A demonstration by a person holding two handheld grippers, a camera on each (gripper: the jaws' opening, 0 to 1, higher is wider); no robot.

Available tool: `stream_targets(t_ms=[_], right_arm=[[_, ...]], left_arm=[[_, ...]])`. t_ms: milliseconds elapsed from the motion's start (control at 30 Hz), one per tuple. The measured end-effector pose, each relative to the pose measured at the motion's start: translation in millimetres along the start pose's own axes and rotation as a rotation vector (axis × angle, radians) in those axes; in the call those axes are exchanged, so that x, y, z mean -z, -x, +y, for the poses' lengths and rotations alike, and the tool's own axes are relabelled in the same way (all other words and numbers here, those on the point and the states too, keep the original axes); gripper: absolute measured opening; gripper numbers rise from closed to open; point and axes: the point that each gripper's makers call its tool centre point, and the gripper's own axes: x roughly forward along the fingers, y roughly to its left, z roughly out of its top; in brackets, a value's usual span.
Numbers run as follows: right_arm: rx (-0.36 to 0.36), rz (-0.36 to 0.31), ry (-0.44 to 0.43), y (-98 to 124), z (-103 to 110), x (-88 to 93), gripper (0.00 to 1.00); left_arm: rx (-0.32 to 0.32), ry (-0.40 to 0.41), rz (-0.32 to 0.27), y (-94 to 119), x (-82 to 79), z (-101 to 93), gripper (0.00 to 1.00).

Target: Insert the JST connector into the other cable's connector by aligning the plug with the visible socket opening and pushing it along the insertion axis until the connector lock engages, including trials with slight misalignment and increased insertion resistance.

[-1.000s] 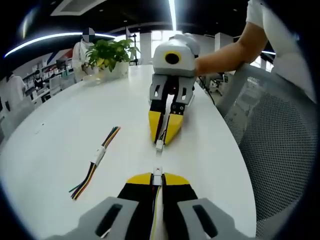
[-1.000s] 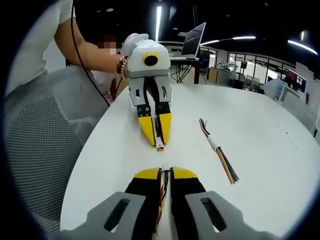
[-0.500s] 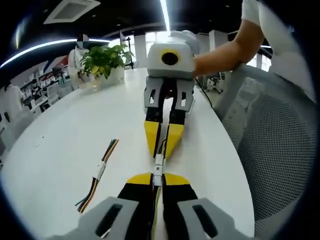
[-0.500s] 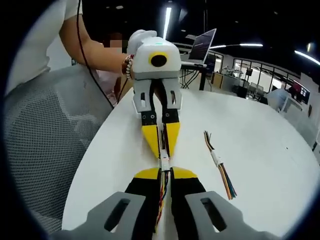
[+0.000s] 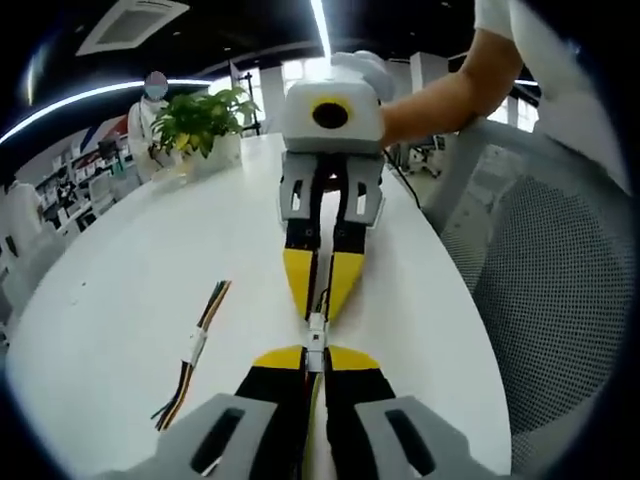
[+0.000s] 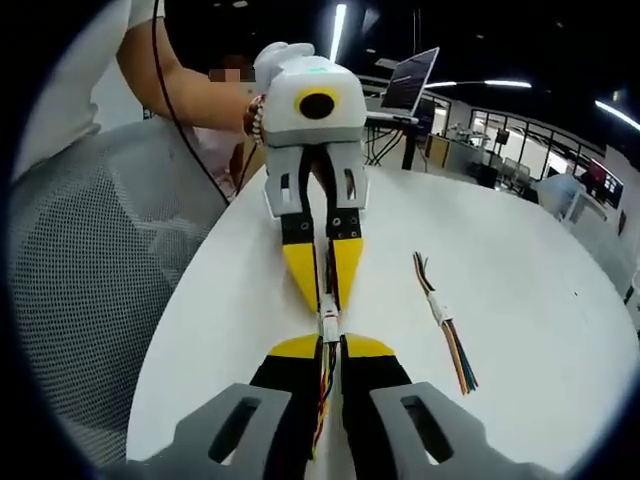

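— So, where's the plug (image 5: 316, 352)?
— Pinched in the left gripper (image 5: 315, 362), fingers closed on it, tip touching the socket (image 5: 316, 324) held tight by the right gripper (image 5: 322, 312); spare cable (image 5: 194, 350) beside, on the tabletop (image 5: 120, 270)

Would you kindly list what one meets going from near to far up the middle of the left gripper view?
Left gripper → the two white connectors, meeting end to end → right gripper → the person's hand holding it.
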Motion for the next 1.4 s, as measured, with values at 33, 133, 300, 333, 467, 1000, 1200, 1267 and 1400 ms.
stream_targets(t_ms=[33, 133, 300, 333, 467, 1000, 1200, 1267, 1400], right_arm=[[-0.004, 0.015, 0.01, -1, 1, 1.5, 0.04], [-0.014, 0.056, 0.023, -4, 3, 6.4, 0.04], [-0.017, 0.077, -0.021, -5, 3, 10.2, 0.04], [-0.017, 0.079, -0.02, -5, 3, 10.6, 0.04], [-0.019, 0.089, -0.023, -6, 3, 11.8, 0.04], [-0.018, 0.069, -0.054, -8, 2, 11.8, 0.04], [-0.026, 0.073, -0.052, -7, 5, 12.4, 0.04], [-0.027, 0.075, -0.058, -6, 6, 13.0, 0.04], [-0.026, 0.08, -0.06, -5, 6, 13.9, 0.04]], left_arm=[[0.002, -0.02, 0.019, -1, 1.2, -1.7, 0.0], [0.007, -0.042, 0.039, -5, 1.9, -4.7, 0.0], [0.01, -0.052, 0.066, -8, 5.9, -4.3, 0.0], [0.009, -0.052, 0.066, -8, 5.4, -3.8, 0.0], [0.011, -0.029, 0.04, -9, 1.2, -4.0, 0.0], [0.021, 0.054, 0.058, 0, 13.7, -1.9, 0.06], [0.028, 0.061, 0.065, 1, 16.7, -4.1, 0.04], [0.022, 0.055, 0.071, 1, 17.2, -3.2, 0.0], [0.015, 0.047, 0.075, 0, 17.3, -1.4, 0.0]])
